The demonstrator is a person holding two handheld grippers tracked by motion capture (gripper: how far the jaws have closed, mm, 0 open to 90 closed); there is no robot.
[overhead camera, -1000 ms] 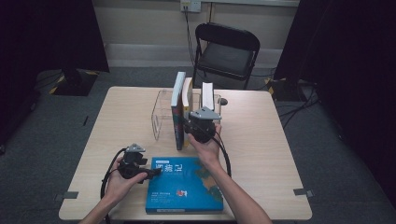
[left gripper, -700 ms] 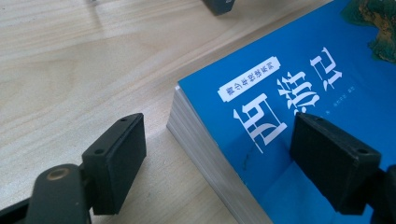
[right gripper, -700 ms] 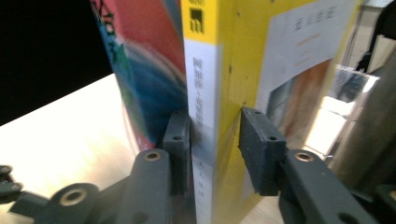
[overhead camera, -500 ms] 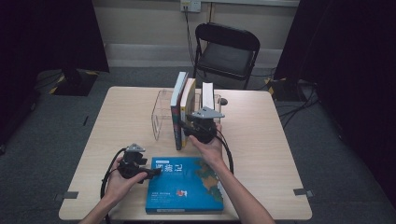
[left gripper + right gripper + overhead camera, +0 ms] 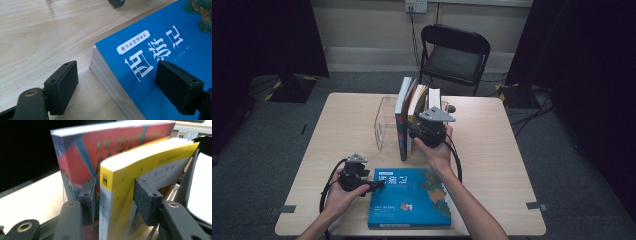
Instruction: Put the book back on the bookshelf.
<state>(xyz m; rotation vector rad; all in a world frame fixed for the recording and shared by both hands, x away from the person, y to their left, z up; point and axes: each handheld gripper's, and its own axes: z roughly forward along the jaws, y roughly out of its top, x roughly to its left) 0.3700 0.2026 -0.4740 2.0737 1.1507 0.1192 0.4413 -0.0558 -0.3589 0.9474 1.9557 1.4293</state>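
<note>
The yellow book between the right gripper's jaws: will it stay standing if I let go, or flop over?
The yellow book already leans on the red book, so it should probably stay propped. Its cover bows slightly, suggesting a flexible paperback that may sag. The right gripper has been opening; its pads look barely clear.

The blue book [image 5: 155,57] lying flat on the tabletop carries big white Chinese characters, "西游记", under a small white label too fine to read. The red-covered book [image 5: 105,150] standing upright shows green letters, partly "J.K. ROW…".
</note>
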